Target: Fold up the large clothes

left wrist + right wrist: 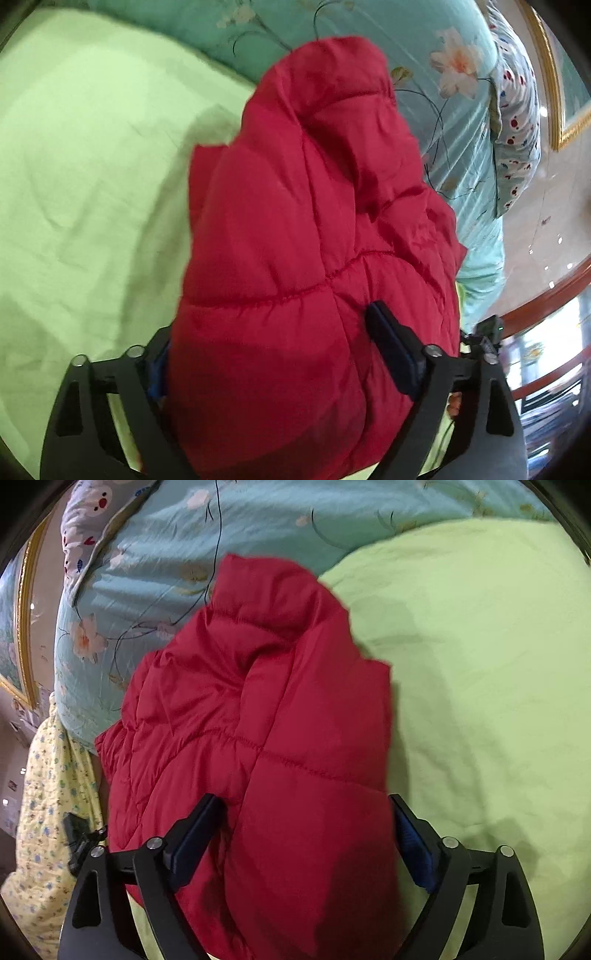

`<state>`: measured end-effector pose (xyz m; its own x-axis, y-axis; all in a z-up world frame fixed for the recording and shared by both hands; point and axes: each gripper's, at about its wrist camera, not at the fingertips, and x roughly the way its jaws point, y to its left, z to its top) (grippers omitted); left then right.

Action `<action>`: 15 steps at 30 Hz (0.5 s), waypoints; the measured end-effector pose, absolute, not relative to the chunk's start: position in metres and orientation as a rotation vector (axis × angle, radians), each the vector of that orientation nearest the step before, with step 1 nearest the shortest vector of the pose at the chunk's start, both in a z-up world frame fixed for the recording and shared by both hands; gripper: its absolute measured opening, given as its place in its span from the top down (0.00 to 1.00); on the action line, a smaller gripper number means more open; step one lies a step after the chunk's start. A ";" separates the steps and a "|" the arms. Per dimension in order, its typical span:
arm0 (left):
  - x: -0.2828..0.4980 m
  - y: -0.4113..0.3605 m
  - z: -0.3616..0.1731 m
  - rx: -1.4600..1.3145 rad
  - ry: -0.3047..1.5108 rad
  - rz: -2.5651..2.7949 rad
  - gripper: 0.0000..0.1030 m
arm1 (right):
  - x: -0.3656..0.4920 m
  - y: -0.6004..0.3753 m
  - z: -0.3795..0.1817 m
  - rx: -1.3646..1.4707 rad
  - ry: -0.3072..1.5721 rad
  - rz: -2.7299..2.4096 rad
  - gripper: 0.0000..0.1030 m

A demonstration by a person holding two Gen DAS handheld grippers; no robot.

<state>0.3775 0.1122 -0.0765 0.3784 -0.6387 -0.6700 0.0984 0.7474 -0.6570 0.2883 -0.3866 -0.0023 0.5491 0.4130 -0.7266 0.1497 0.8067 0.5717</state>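
Green bedsheet (74, 184): broad bare area. Red puffer jacket (295, 240), bunched beside teal floral quilt (461, 147). Left gripper (273, 347), right gripper (306, 834): fingers clamp jacket folds.

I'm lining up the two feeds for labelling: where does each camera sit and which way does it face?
Left wrist: on the left gripper, looking forward along its fingers at the red puffer jacket they squeeze, green sheet on the left.
Right wrist: on the right gripper, facing the same jacket between its fingers, green sheet on the right.
Shared: jacket, sheet, floral quilt beyond.
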 end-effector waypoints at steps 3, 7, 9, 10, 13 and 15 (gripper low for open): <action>0.375 0.106 -0.076 -0.569 1.082 -0.528 0.09 | 0.292 -0.382 -0.010 0.670 1.005 0.195 0.11; 0.364 0.106 -0.065 -0.560 1.060 -0.550 0.36 | 0.289 -0.377 -0.010 0.689 1.006 0.207 0.32; 0.357 0.108 -0.057 -0.560 1.046 -0.560 0.42 | 0.284 -0.373 -0.002 0.685 1.003 0.213 0.49; 0.352 0.110 -0.051 -0.555 1.039 -0.562 0.44 | 0.282 -0.371 0.001 0.684 1.002 0.215 0.51; 0.336 0.112 -0.036 -0.536 1.015 -0.569 0.48 | 0.273 -0.362 0.016 0.673 1.004 0.220 0.58; 0.320 0.117 -0.025 -0.531 0.994 -0.580 0.49 | 0.261 -0.356 0.025 0.663 1.000 0.238 0.60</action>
